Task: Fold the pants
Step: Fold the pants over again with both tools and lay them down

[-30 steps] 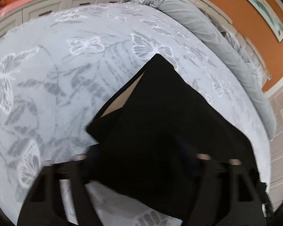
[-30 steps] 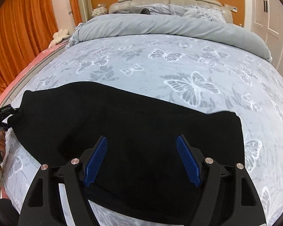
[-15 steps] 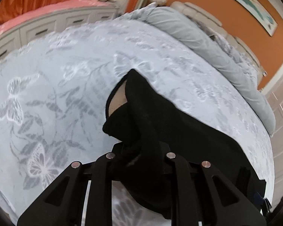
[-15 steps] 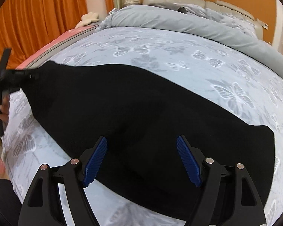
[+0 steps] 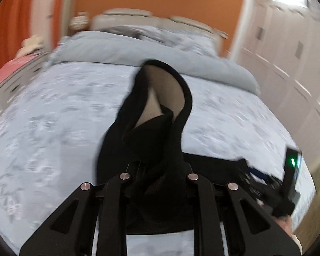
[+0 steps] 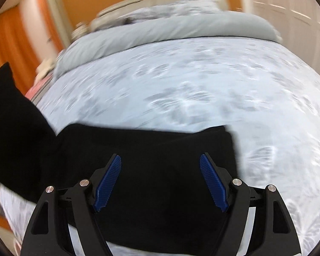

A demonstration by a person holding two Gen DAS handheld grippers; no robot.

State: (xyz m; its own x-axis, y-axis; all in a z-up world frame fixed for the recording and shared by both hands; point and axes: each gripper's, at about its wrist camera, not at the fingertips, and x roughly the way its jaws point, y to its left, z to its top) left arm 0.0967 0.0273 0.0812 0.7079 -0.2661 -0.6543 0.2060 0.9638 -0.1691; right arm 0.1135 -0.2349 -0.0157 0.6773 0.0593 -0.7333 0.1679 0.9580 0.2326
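The black pants lie across the near part of the bed. My left gripper is shut on one end of the pants and holds it lifted, so the tan inner lining shows. That lifted end appears at the left edge of the right wrist view. My right gripper is open, its blue pads spread above the flat part of the pants. It also shows at the right of the left wrist view. Both views are blurred.
The bed has a grey-blue butterfly cover and a rolled grey duvet at the headboard. White wardrobe doors stand on the right, orange curtains on the left.
My left gripper has closed on the pants' end, lifted it and swung it right toward the other end. The right gripper stays open over the pants.
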